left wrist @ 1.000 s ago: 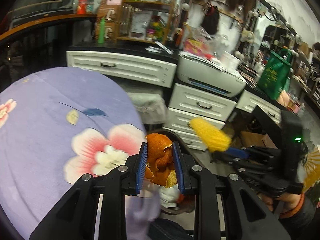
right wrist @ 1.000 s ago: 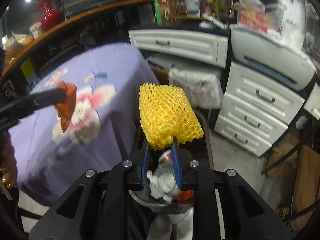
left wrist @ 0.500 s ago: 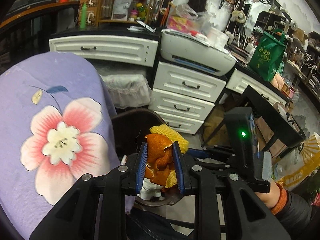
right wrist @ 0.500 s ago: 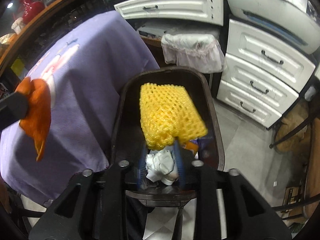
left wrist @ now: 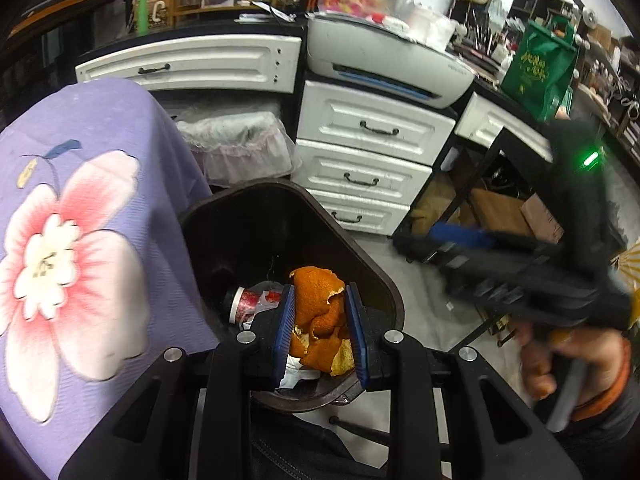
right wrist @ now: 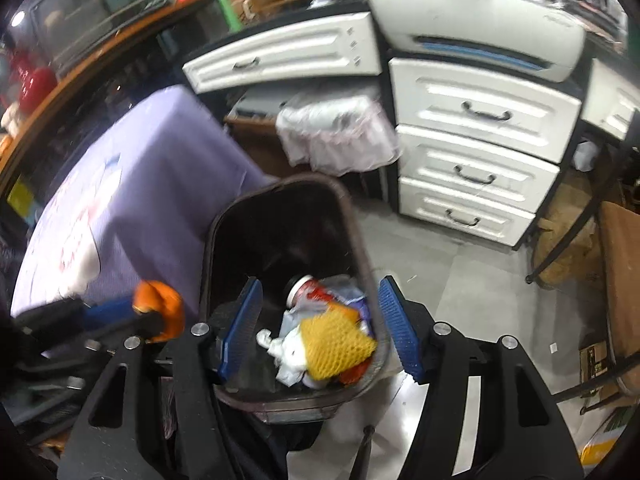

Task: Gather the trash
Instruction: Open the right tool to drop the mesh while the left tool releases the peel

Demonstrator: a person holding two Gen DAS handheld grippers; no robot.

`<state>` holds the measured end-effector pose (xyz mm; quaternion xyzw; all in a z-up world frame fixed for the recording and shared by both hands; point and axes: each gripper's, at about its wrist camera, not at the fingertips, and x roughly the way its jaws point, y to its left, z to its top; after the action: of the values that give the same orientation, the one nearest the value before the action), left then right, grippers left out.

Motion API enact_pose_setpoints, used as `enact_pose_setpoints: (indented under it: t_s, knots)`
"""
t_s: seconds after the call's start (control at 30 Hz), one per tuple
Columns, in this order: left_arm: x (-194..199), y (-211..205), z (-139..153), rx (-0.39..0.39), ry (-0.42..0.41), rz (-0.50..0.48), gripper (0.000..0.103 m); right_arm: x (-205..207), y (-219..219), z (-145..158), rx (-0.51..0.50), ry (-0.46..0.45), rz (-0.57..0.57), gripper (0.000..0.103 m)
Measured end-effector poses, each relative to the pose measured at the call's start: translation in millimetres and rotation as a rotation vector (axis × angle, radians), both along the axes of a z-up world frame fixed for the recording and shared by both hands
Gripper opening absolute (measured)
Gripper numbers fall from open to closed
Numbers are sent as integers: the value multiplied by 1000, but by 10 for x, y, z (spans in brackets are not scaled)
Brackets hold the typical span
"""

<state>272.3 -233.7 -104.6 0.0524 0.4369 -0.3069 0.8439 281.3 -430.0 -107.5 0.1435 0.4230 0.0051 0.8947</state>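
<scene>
My left gripper [left wrist: 320, 332] is shut on orange peel [left wrist: 320, 320] and holds it over the dark brown trash bin [left wrist: 376, 276]. My right gripper [right wrist: 320, 324] is open above the same bin [right wrist: 280, 216]. The yellow foam net [right wrist: 336, 344] lies inside the bin on white paper and a red-and-white cup [right wrist: 308, 288]. The right gripper also shows blurred at the right of the left wrist view [left wrist: 460, 236]. The peel shows at the left of the right wrist view [right wrist: 160, 308].
A table with a purple flowered cloth [left wrist: 80, 240] stands left of the bin. White drawers [left wrist: 360, 160], a printer [left wrist: 388, 64] and a lined basket [left wrist: 236, 144] stand behind. A dark frame and boxes [left wrist: 500, 208] are at the right.
The right gripper opened and dropped the yellow foam net into the bin. Both grippers moved over the bin; the left one still holds the orange peel.
</scene>
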Motion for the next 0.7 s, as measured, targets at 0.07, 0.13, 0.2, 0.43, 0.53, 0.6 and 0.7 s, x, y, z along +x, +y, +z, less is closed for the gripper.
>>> enact_pose_setpoints:
  t_s: [0.07,0.13,0.2,0.43,0.53,0.6,0.7]
  knots:
    - [30,-78,-83,17,14,-6,26,-43,-76,76,0,-21,-25,62]
    - [47,-133,-155,35,22,-12,26,-96,-154,152,-1,-43,-47,63]
    - [78,-217,-240,60,28,-21,26,-129,-209,193,-1,-55,-60,64]
    - [122,-341,-375,88,29,-32,29,-176,-273,221,21,-67,-76,65]
    - [139,-340,-380,91,23,-26,40,-190,-273,225,28,-71,-80,65]
    - [144,-329,-365,85,13,-12,57,-190,-265,228,26,-72,-82,65]
    - [108,-286,-308,53,1,-18,69,-204,-269,246,31,-77,-87,65]
